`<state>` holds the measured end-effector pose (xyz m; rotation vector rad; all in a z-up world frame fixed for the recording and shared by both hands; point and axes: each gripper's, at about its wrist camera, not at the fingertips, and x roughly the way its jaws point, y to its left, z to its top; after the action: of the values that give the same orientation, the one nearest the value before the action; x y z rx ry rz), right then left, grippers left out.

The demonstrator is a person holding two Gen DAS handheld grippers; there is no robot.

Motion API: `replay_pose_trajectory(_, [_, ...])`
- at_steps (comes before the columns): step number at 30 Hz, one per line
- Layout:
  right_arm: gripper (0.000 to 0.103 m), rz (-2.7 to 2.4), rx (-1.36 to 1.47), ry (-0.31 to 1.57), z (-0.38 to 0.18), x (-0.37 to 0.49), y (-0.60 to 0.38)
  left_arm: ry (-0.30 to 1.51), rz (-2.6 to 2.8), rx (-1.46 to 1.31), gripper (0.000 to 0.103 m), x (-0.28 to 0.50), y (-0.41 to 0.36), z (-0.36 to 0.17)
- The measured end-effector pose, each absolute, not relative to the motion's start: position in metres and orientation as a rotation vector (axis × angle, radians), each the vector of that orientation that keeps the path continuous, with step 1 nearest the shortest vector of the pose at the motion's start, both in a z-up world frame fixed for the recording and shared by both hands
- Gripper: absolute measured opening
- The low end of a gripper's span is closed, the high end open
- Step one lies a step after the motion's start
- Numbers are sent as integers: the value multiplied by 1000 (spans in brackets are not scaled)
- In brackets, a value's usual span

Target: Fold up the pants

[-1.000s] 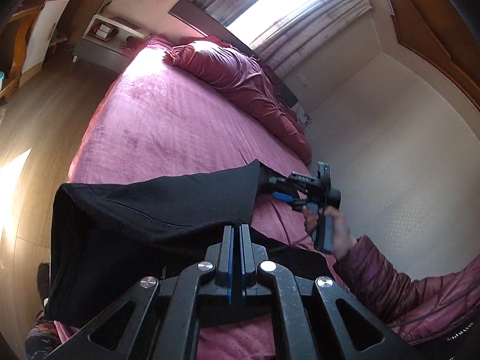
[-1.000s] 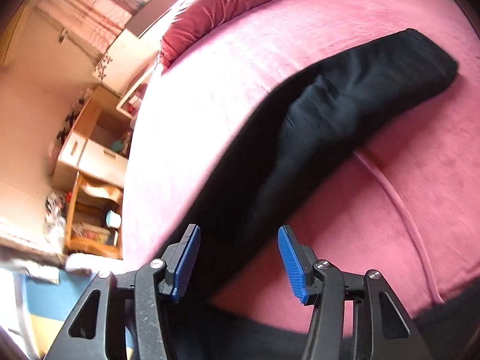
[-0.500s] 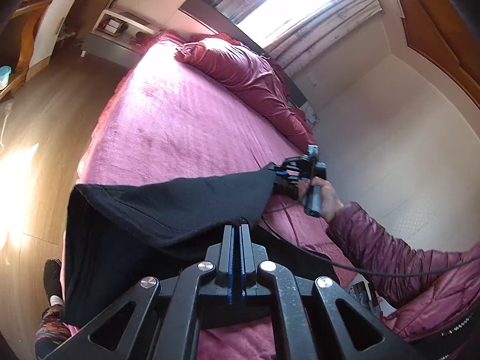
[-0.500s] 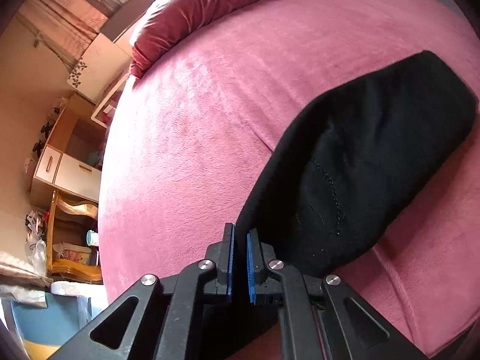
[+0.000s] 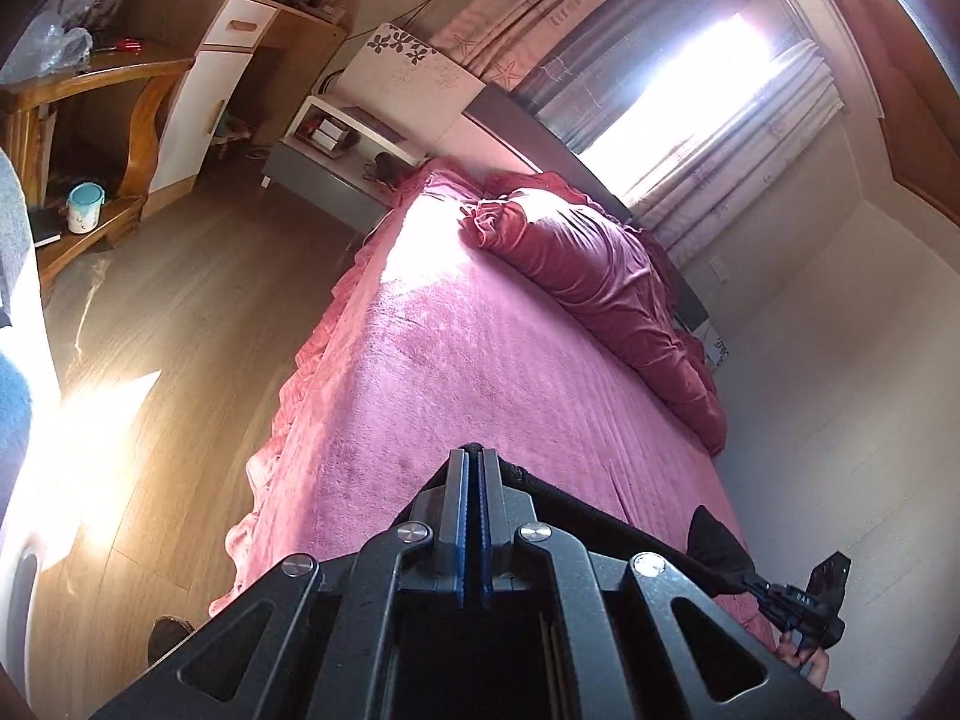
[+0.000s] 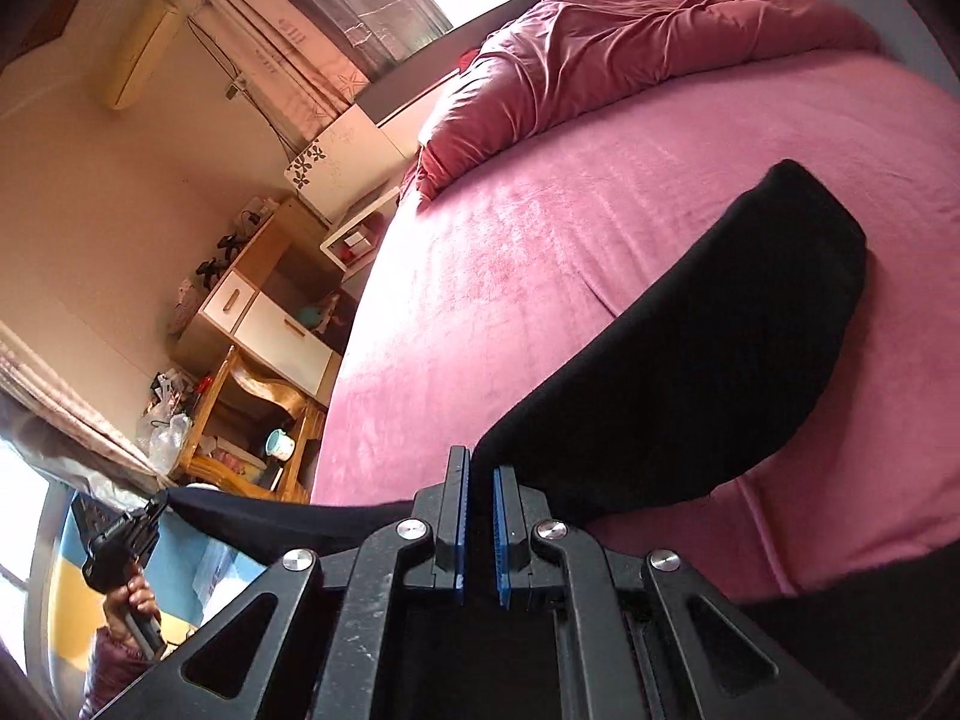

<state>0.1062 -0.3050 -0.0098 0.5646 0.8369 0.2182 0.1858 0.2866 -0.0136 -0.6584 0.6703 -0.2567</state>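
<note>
L gripper (image 5: 472, 462) jaws pinched tight on black pants (image 6: 690, 372) edge; R gripper (image 6: 478, 474) clamped on the other end. Cloth stretched betw. both, lifted over near edge of pink bed (image 5: 468, 372); folded part lies on bed twd its right side. Duvet (image 5: 588, 276) bunched at head end.

Black pants (image 5: 606, 516) stretched between two clamped tools, above pink bed (image 5: 468, 372).

Blown-out window (image 5: 708, 84) glare, strong fisheye warp, perhaps slight blur.
</note>
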Motion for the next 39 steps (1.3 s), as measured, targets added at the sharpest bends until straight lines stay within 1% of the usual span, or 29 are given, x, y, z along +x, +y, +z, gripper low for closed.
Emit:
replay_pose_trajectory(5, [7,208,551,930,-53,34,-303,693,-279,-657,2,134,283,-27])
replay_pose_trajectory(9, [6,180,554,1021,-95,3,-296,773,-255,-689,2,91,283,-63])
replay_pose_trajectory(14, [6,126,524,1132,-147,-11,-286,920,-182,-760,2,52,283,-130])
replay_pose_trajectory(19, [6,101,490,1175,-173,-5,-283,1000,-120,-866,4,31,293,-172])
replay_pose_trajectory(20, [6,97,483,1180,-176,-2,-281,1009,-106,-901,7,28,296,-176])
replay_pose_trajectory(22, [6,93,469,1188,-181,4,-276,1016,-83,-984,21,22,303,-184])
replay_pose_trajectory(23, [6,91,457,1191,-183,5,-273,1020,-67,-1023,25,20,307,-186])
replay_pose_trajectory(26, [6,87,463,1197,-190,9,-272,1007,-55,-1149,31,9,316,-193])
replay_pose_trajectory(32, [6,90,475,1201,-197,18,-276,1034,-82,-1251,33,3,309,-196])
replay_pose_trajectory(37, [7,92,485,1199,-201,15,-276,1044,-65,-1228,33,8,302,-193])
replay_pose_trajectory(39, [7,93,488,1198,-202,14,-277,1078,-6,-1165,30,13,300,-195])
